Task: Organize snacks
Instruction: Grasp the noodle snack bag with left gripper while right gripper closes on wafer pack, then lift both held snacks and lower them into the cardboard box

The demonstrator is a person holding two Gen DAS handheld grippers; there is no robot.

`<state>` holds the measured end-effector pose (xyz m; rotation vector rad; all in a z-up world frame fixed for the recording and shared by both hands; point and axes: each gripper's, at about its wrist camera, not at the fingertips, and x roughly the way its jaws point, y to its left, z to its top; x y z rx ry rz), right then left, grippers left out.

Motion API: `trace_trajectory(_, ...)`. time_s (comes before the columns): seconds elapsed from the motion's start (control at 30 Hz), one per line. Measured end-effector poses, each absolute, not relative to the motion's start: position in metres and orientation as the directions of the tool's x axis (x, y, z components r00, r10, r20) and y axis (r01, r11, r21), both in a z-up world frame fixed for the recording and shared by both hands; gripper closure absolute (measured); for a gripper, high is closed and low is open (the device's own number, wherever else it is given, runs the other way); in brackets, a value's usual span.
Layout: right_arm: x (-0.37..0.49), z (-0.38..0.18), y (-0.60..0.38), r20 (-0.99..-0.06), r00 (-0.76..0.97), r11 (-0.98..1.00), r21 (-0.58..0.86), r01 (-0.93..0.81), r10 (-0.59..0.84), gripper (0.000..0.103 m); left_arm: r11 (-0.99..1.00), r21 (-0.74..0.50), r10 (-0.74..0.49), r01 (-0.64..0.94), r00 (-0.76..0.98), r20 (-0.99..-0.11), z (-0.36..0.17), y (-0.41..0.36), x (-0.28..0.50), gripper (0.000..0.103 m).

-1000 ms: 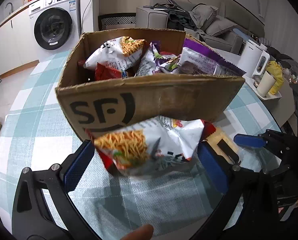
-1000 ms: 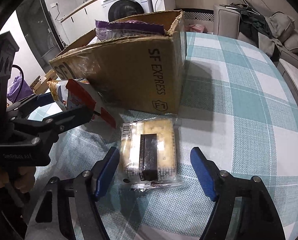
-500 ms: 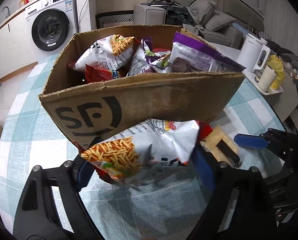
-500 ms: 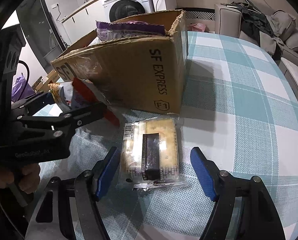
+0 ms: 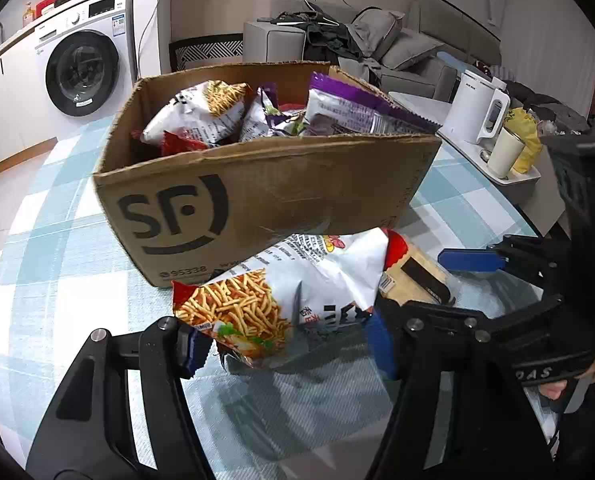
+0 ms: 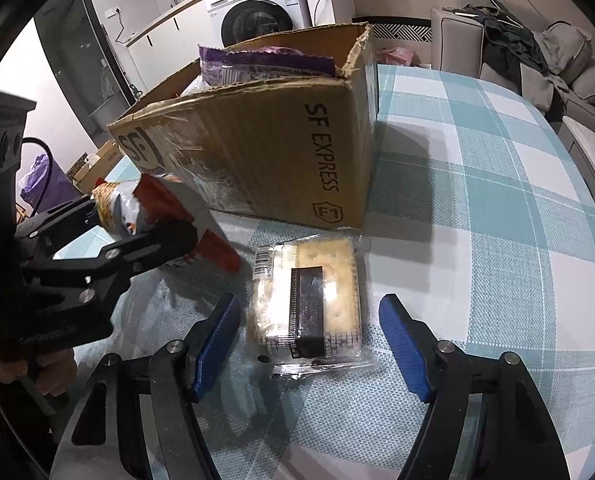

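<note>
Closing just now on one noodle-snack bag (image 5: 281,300): left gripper (image 5: 285,344), tilted down before one cardboard box (image 5: 257,200).
Holding bag above desk (image 5: 49,264); right gripper (image 6: 309,340) fingers wide, straddling one cracker pack (image 6: 309,292) untouched.

Black gripper frames (image 6: 309,344), blue pads (image 6: 401,344), silver screws, white lettering

A white washing machine (image 5: 83,68) stands at the far left, under a counter (image 5: 1,46) which carries some bottles and other small things. A grey sofa (image 5: 401,60) is at the far side of the room, with dark clothes (image 5: 325,38) piled on it. On the right, a white electric kettle (image 5: 477,108) and a cream cup (image 5: 505,152) stand on a white tray (image 5: 521,178), and a yellow bag (image 5: 527,136) is just behind the cup. The worktop (image 5: 57,240) has a cloth with blue-green and white checks.
</note>
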<state>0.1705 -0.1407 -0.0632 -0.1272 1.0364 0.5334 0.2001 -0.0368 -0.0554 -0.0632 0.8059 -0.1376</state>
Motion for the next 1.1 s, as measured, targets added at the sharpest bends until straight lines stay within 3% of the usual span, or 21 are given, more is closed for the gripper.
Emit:
trace_trajectory(0.17, 0.166, -0.066, -0.134, -0.853, 0.393, 0.865, 0.123, -0.486, 0.343, 0.029, 0.990, -0.109, -0.142, 0.091, 0.689, -0.711, -0.050, -0.031, 0.188, 0.042)
trace_trajectory(0.33, 0.160, -0.065, -0.127, -0.858, 0.408, 0.863, 0.077, -0.499, 0.312, 0.045, 0.991, -0.112, -0.135, 0.079, 0.686, -0.715, -0.047, -0.025, 0.185, 0.042)
trace_trajectory(1.1, 0.137, -0.012, -0.128, -0.741, 0.470, 0.809, 0.167, -0.564, 0.480, 0.045, 0.992, -0.117, -0.117, 0.054, 0.759, -0.640, 0.004, 0.002, 0.135, 0.041)
